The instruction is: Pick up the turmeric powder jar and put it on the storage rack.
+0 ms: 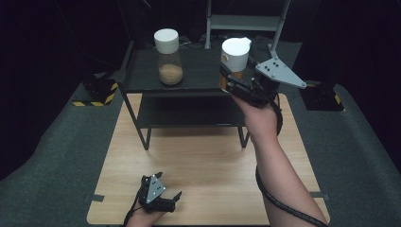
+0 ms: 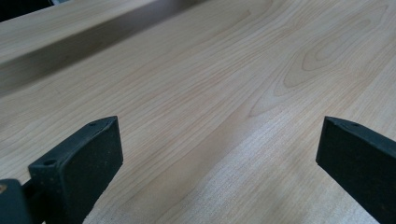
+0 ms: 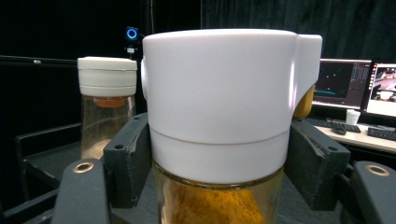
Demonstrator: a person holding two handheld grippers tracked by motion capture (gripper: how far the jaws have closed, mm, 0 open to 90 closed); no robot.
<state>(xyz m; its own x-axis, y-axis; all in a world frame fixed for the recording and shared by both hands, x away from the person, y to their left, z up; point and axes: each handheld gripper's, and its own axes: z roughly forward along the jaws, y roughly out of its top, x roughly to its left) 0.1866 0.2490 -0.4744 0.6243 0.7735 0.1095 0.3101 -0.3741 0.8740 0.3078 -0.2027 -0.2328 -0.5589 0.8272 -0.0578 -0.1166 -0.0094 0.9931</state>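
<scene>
A second white-lidded jar stands on the dark shelf rack, monitors behind.

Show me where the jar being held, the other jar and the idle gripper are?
Held jar (image 3: 219, 107): right gripper view, on its white lid.
Other jar (image 1: 169, 66): high view, on its glass body.
Left gripper (image 1: 166, 195): high view, between its open jaws.

The desk in front of the shelf lies bare; on the shelf top, a jar blocks the left half.
</scene>
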